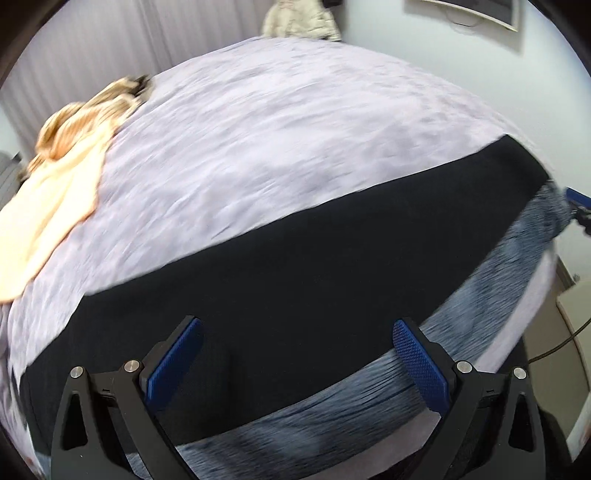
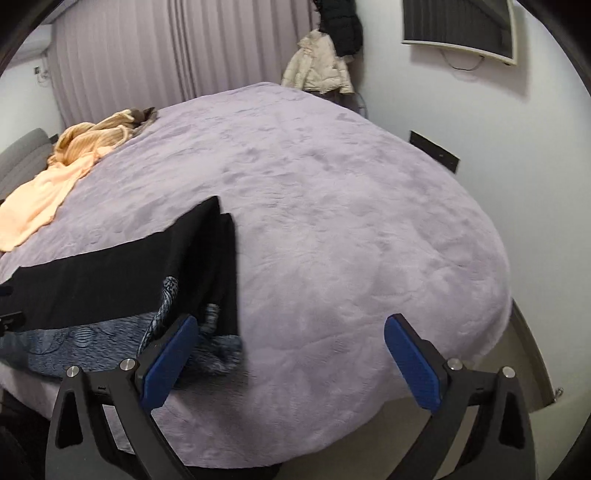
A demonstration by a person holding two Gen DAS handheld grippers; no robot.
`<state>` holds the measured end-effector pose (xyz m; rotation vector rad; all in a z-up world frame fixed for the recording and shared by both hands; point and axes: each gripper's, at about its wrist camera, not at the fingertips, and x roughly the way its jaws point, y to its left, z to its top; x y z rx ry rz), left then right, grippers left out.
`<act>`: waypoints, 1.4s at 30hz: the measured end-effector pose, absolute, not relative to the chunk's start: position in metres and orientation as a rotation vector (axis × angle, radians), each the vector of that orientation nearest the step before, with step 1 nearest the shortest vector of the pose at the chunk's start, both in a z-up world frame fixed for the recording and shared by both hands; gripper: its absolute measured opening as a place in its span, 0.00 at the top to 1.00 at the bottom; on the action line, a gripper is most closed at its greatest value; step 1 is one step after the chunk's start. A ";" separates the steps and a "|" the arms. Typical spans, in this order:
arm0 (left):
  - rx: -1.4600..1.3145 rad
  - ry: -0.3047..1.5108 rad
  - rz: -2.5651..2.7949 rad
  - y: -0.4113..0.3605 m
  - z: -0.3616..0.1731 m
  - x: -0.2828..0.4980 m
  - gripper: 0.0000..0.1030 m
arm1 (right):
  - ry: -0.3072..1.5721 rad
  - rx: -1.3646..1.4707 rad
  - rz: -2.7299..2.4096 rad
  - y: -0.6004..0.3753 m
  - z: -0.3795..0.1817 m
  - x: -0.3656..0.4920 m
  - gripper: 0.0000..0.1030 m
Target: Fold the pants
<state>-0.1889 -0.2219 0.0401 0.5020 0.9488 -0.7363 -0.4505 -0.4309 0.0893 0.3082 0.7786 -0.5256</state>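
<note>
Black pants lie stretched flat across the near edge of a lilac bed, with their blue-grey fleecy lining showing along the near side. My left gripper is open and empty, hovering over the pants' middle. In the right wrist view the pants end at the left, their hem turned up to show the lining. My right gripper is open and empty above the bed, its left finger beside the hem. The right gripper's tip shows at the far right of the left wrist view.
A peach and tan pile of clothes lies at the bed's far left. Jackets hang at the far wall beside curtains. A wall unit is at the upper right. The floor shows past the bed's right edge.
</note>
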 end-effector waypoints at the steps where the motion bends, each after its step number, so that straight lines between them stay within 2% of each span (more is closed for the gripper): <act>1: 0.507 0.945 -0.771 -0.236 0.042 -0.194 0.00 | 0.781 0.239 -0.555 -0.427 0.090 -0.449 0.02; 3: 0.507 0.958 -0.837 -0.265 0.043 -0.203 0.00 | 0.870 0.056 -0.791 -0.432 0.079 -0.448 0.02; 5: 0.507 0.987 -0.893 -0.294 0.038 -0.210 0.00 | 0.923 0.076 -0.871 -0.451 0.069 -0.463 0.03; 7: 0.523 0.992 -0.900 -0.318 0.035 -0.215 0.00 | 0.808 0.218 -0.759 -0.450 0.087 -0.486 0.03; 11: 0.508 1.022 -0.827 -0.345 0.025 -0.205 0.00 | 0.662 0.231 -0.457 -0.396 0.110 -0.485 0.03; 16: 0.505 1.069 -0.754 -0.336 0.013 -0.199 0.00 | 0.628 0.324 -0.099 -0.356 0.087 -0.443 0.03; 19: 0.510 1.058 -0.674 -0.297 0.022 -0.187 0.00 | 0.690 0.367 -0.096 -0.361 0.065 -0.420 0.03; 23: 0.451 1.009 -0.525 -0.217 0.040 -0.166 0.00 | 0.645 0.296 -0.143 -0.359 0.078 -0.421 0.02; 27: 0.403 1.100 -0.267 -0.133 0.019 -0.129 0.00 | 0.752 0.298 -0.189 -0.376 0.058 -0.406 0.01; 29: 0.272 1.141 -0.224 -0.091 0.020 -0.116 0.00 | 0.748 0.295 -0.221 -0.371 0.070 -0.406 0.01; 33: 0.121 1.082 -0.083 -0.001 0.038 -0.102 0.00 | 0.705 0.264 -0.157 -0.350 0.093 -0.403 0.01; 37: 0.081 1.156 0.060 0.060 0.001 -0.075 0.00 | 0.749 0.295 -0.128 -0.338 0.084 -0.382 0.01; 40: -0.079 1.129 0.074 0.115 0.013 -0.086 0.00 | 0.768 0.322 -0.139 -0.337 0.081 -0.377 0.01; 42: -0.117 1.044 0.099 0.137 0.033 -0.090 0.00 | 0.772 0.320 -0.157 -0.337 0.083 -0.379 0.01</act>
